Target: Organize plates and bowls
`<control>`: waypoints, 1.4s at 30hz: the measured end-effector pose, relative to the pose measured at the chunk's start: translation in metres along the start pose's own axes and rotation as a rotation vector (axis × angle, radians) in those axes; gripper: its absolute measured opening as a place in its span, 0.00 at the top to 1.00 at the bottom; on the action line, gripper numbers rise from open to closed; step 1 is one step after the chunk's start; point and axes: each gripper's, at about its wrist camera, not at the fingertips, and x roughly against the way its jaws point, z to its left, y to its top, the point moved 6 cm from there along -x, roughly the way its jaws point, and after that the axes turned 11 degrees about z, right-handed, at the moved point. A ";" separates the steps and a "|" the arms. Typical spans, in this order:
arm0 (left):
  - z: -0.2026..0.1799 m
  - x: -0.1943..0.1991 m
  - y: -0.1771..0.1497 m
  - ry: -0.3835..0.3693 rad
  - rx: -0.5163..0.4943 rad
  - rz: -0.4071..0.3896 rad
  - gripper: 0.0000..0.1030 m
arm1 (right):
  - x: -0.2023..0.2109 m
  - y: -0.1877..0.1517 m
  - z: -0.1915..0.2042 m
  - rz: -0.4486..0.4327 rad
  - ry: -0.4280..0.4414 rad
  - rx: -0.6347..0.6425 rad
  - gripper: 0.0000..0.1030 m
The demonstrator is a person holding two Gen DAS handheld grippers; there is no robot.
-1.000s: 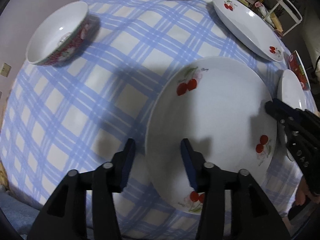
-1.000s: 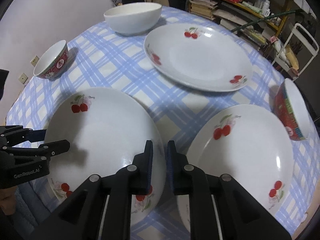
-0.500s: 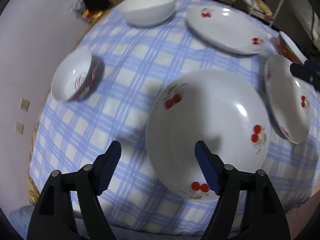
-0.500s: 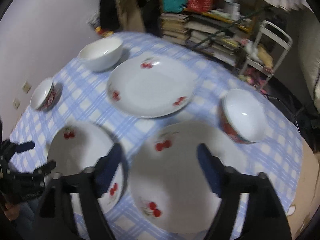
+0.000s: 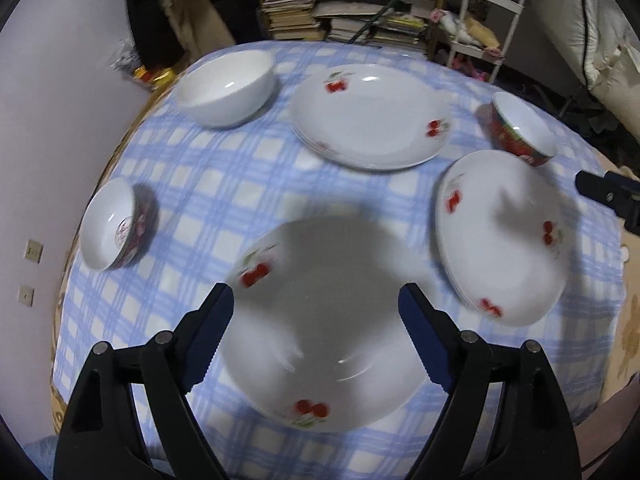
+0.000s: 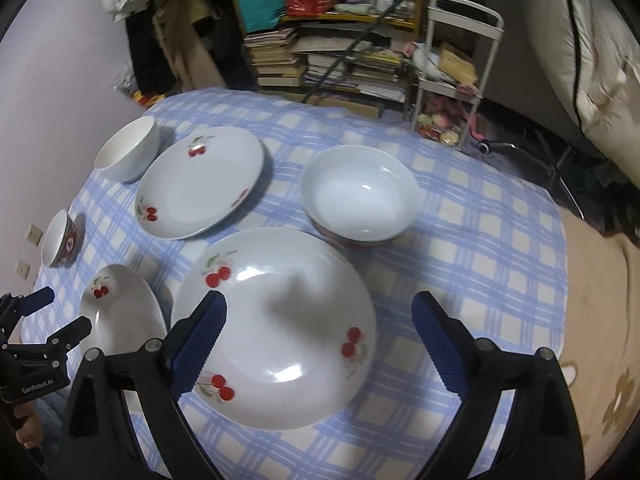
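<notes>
Both fingers pairs I run are spread wide, empty: left gripper point(image 5: 316, 316) over the near cherry plate point(image 5: 332, 344), right gripper point(image 6: 320, 324) over another plate point(image 6: 280, 332) on the bench point(image 6: 480, 240).

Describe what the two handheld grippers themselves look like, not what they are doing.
Both grippers are matte black, angular plastic frames with round silver pivot pins. The left gripper and right gripper each carry two dark blue, ridged finger pads. White lettering marks the left gripper's body in the right wrist view. No cables or sleeves show.
</notes>
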 end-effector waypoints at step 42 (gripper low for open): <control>-0.093 -0.073 0.065 -0.125 -0.058 0.095 0.19 | -0.078 -0.035 -0.062 0.245 0.033 -0.124 0.12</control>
